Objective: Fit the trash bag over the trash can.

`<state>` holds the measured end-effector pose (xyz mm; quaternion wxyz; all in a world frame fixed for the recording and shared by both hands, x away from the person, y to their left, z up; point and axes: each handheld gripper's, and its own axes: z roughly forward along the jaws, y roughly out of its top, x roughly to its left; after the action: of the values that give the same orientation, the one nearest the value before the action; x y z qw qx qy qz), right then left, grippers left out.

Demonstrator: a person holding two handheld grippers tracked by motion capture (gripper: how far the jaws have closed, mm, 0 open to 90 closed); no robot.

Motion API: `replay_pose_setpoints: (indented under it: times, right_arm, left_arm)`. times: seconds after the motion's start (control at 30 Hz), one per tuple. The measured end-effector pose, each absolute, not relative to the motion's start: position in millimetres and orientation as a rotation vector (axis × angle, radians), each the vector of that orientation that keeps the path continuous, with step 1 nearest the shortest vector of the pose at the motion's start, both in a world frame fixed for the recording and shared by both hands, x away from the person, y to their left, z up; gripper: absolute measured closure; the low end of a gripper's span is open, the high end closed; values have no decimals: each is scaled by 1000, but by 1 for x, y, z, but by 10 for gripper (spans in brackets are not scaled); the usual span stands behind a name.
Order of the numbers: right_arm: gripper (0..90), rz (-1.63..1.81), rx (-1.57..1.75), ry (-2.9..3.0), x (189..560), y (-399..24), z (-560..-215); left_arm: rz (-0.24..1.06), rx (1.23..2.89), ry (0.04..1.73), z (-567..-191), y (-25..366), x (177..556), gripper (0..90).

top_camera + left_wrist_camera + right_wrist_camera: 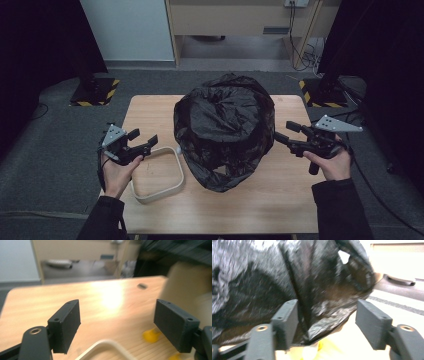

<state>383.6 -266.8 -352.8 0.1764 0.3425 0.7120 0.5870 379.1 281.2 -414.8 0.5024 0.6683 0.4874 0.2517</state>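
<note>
While a person's forearms enter from the bottom of the high view, a crumpled black bag [224,131] bulges at the centre of the frame on a wooden bench [280,200]. At centre left, the left claw [146,142] has its jaws wide with nothing between them, poised over the upper edge of a white frame [159,189] lying flat at lower left of the bench. At centre right, the right claw [283,133] points at the bag's right side, jaws wide. Seen from the right gripper view, the bag [287,280] spans the upper left, a fold of it between the jaws [325,320], pads not pressing.
</note>
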Motion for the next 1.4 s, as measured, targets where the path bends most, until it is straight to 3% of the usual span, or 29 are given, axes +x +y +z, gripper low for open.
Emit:
replay_pose_setpoints:
  times: [0.27,0.47,0.97,1.4]
  right_arm:
    - [182,1719,1001,1896,384,-272,-347]
    - [185,1714,971,1917,384,-269,-346]
    - [227,1794,922,1847,385,-240,-319]
    - [204,1852,898,1752,405,-203,-263]
  left_arm:
    - [566,1705,1389,-467,318,393,148]
    - [541,1845,1526,-503,337,397,135]
    - [499,1892,1592,-525,338,398,134]
    - [494,1873,1584,-528,336,398,54]
